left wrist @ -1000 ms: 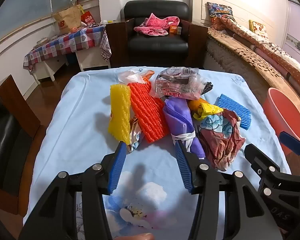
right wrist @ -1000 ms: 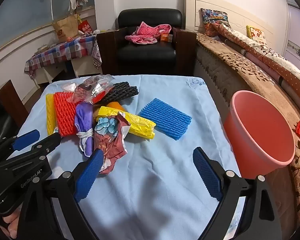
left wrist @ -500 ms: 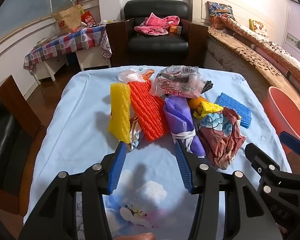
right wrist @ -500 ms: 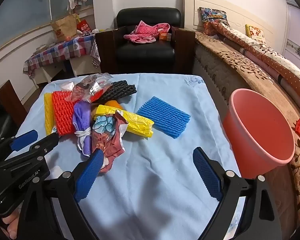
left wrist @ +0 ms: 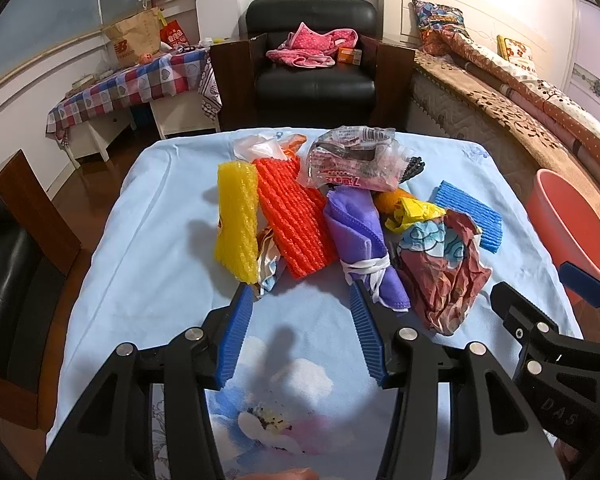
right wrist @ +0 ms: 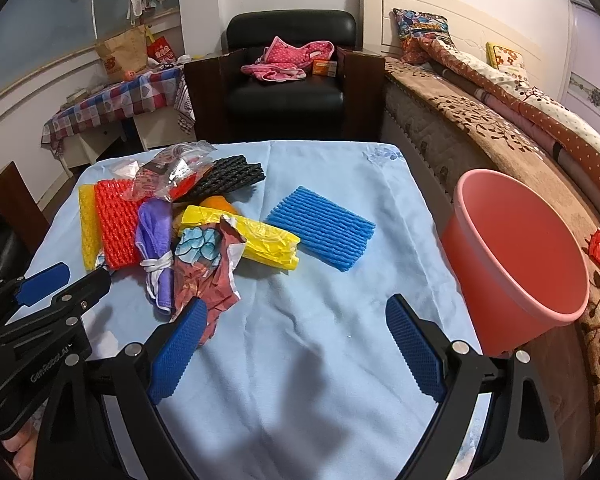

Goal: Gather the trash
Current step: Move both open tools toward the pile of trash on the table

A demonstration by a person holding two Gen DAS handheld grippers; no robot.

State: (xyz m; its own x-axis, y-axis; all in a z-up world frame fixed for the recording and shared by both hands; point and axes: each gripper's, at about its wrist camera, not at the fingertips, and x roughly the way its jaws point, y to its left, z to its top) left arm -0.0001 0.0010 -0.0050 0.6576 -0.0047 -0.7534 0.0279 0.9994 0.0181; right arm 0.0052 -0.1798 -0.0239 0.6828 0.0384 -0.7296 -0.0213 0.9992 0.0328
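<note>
Since a second ago both grippers have crept a little closer to the trash pile, and nothing on the table has moved.

The table is the biggest thing here, covered by a light blue cloth with flowers on it. A pink bucket stands just past the table's right edge, beside a long bed with a brown flowery cover. It looks empty.

The trash lies in a heap on the left half of the table. A yellow foam net is on the far left, touching an orange foam net. Next to that is a purple cloth tied with a white strip. A crumpled red-brown paper lies beside it, partly on a yellow plastic bag. A clear wrapper sits on top at the back, over a black foam net. A blue foam net lies alone — a bit apart, between the pile and the bucket.

The left gripper is spread wide and holds nothing; its tips hang just in front of the yellow net and the purple cloth. The right gripper is spread wide too — empty, with its left tip near the red-brown paper.
</note>
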